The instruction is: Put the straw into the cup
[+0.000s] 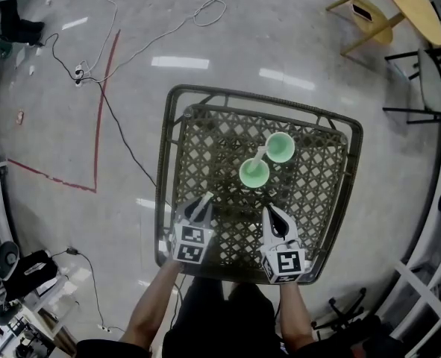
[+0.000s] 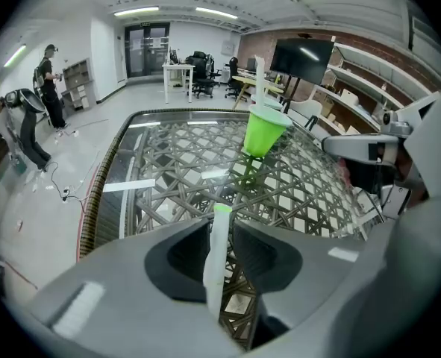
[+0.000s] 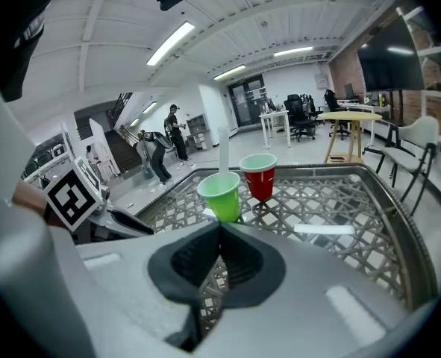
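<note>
**Left jaws astride a straw, right jaws closed, 2 cups ahead**

Setting: open room, grey polished floor (image 1: 41, 125) with a red tape line (image 1: 99, 125). The work surface is a lattice-weave table (image 1: 213, 144) with a clear top that mirrors the ceiling lights. A person (image 2: 52, 88) stands far off, left of the left jaws.

Left gripper (image 2: 220, 222): pitched steeply down at the table. The jaws are spread partway. A white straw (image 2: 215, 259) with a green tip runs lengthwise through the gap, and the tip shows just past the jaw tips. A sliver of gap shows between the straw and the right-hand jaw. On the left-hand side I cannot tell whether it touches. I cannot tell whether the straw lies on the table top or is lifted off it.

Right gripper (image 3: 220, 226): jaws pressed together, nothing between them. The left gripper's marker cube sits off to the left of these jaws.

Cups, read from the right jaws:
- 1 green cup (image 3: 220, 195) stands upright straight ahead, just beyond the tips. A second straw (image 3: 222, 151) stands in it.
- 1 red cup (image 3: 261, 176) stands upright behind the green cup and a little to the right, just beside it.

From the left jaws, the green cup stands ahead and slightly right, well apart from the tips.
</note>
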Tool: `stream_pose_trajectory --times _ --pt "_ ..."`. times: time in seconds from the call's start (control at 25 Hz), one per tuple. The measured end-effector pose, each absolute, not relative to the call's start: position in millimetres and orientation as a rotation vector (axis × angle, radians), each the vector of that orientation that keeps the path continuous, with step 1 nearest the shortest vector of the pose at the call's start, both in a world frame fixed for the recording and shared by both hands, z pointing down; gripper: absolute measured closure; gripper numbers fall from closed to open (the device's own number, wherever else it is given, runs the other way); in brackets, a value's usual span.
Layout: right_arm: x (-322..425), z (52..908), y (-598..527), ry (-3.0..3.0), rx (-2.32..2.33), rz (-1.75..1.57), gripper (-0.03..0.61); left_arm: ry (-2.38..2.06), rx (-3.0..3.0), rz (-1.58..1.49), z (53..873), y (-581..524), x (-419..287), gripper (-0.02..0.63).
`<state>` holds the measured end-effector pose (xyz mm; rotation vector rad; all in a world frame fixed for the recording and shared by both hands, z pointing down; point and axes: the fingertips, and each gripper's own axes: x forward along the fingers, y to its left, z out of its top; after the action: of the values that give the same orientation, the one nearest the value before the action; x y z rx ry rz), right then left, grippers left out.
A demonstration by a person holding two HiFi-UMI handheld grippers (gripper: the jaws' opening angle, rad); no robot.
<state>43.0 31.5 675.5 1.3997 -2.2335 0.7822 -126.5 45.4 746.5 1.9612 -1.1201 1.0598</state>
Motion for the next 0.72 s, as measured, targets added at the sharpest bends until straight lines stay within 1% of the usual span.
stream_pose_trajectory --times 0.08,0.2,0.44,0.72 --pt "43.7 675.4 31.5 -2.228 1.405 0.785 0.575 -1.124 1.954 1.063 747.4 44.2 -127.5 0.521" --pt "44.7 675.7 32.1 -2.222 1.41 0.788 0.575 -1.13 1.939 1.068 747.5 43.5 -129.7 0.558" --pt "45.1 672.7 31.6 -2.219 1.425 0.786 0.575 -1.157 1.943 1.041 743.0 40.2 -132.2 0.564" --pt "44.9 649.1 26.3 -2.238 1.442 0.752 0.575 -1.236 2.005 0.959 703.6 27.6 -132.7 0.565"
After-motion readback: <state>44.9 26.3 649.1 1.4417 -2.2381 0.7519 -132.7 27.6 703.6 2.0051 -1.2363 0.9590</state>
